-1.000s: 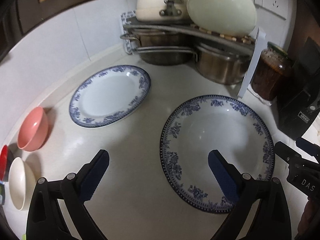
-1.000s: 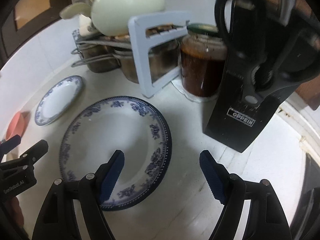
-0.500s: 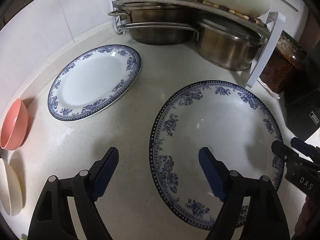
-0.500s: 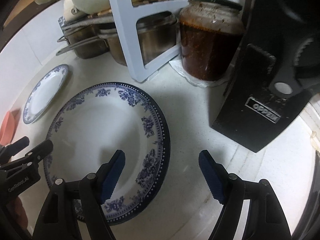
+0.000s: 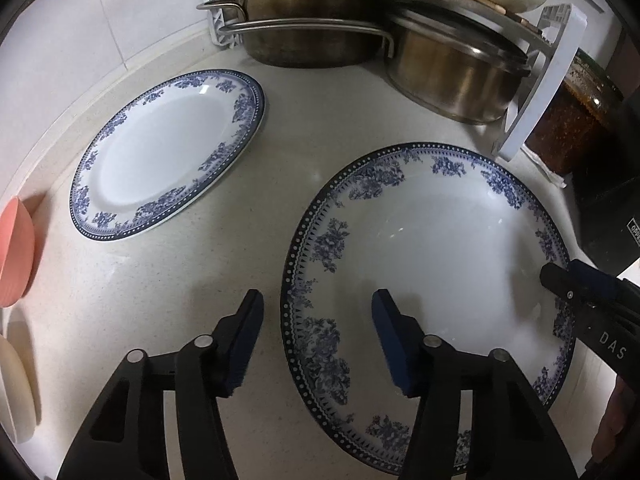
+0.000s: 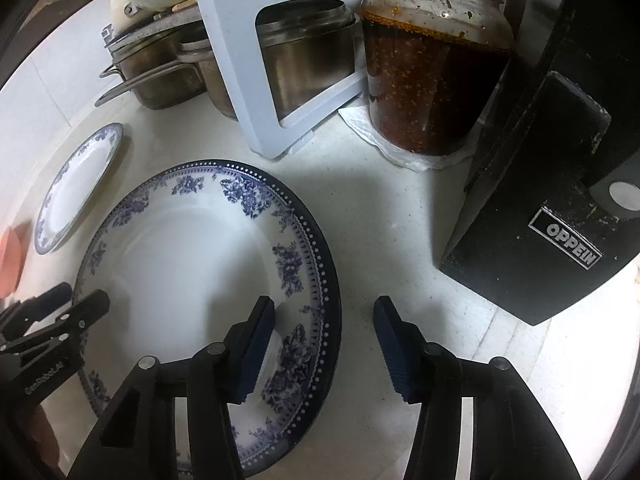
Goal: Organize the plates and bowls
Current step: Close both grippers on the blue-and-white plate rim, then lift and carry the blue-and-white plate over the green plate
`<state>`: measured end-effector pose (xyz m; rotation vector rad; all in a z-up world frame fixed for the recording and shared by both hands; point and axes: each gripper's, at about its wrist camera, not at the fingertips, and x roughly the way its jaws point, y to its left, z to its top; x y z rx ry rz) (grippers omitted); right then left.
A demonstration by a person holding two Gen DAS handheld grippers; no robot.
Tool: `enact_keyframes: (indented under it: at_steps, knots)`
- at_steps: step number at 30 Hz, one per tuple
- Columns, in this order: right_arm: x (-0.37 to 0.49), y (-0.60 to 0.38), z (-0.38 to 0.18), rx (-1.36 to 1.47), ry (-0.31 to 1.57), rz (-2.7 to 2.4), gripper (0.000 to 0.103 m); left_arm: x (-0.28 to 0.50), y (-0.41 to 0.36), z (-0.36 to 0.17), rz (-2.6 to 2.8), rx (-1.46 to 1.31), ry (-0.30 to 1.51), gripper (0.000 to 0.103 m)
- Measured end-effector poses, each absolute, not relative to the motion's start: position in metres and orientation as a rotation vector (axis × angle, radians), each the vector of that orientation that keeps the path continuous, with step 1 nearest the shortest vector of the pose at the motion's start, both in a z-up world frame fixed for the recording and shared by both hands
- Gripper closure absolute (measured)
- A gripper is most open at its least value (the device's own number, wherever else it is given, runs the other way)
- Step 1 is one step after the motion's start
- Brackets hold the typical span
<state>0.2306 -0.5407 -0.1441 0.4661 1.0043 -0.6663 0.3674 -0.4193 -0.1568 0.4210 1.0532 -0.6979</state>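
Large plate [image 5: 432, 240], rack [image 5: 536, 92] behind, jar [image 6: 432, 68]

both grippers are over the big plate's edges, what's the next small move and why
Probably finish closing. The left gripper and right gripper each straddle a rim of the big blue-patterned plate, one finger inside, one outside, jaws closing but pads seemingly not yet pressing. Then lift.

There is bare bench [image 5: 280, 168] between the two plates. Pots [image 5: 452, 76], a white rack [image 6: 240, 60], a jar [image 6: 432, 76] and a black block [image 6: 560, 200] stand close behind the big plate [image 6: 192, 256].
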Motion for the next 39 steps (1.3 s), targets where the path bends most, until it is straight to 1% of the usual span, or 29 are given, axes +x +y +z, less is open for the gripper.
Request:
enact_keyframes:
  at_steps: [1, 4, 6, 14, 23, 31, 39]
  knots:
    - [0.231, -0.54, -0.144, 0.463, 1.006, -0.661, 0.055, 0.367, -0.42, -0.157, -0.699, 0.42, 1.053, 0.052]
    - [0.235, -0.538, -0.142, 0.458, 1.01, -0.642, 0.061, 0.369, -0.42, -0.156, -0.701, 0.412, 1.053, 0.066]
    - [0.237, -0.538, -0.142, 0.458, 1.012, -0.632, 0.067, 0.371, -0.421, -0.155, -0.7, 0.409, 1.054, 0.066]
    - [0.241, -0.537, -0.141, 0.465, 1.029, -0.63, 0.068, 0.369, -0.418, -0.153, -0.69, 0.398, 1.052, 0.068]
    - [0.236, -0.524, -0.129, 0.441, 1.015, -0.624, 0.069, 0.361, -0.397, -0.138, -0.674, 0.377, 1.019, 0.068]
    - [0.226, -0.501, -0.113, 0.425, 1.014, -0.594, 0.069, 0.344, -0.355, -0.117, -0.638, 0.349, 0.983, 0.069]
    - [0.222, -0.457, -0.092, 0.371, 1.019, -0.516, 0.069, 0.324, -0.294, -0.098, -0.568, 0.303, 0.969, 0.069]
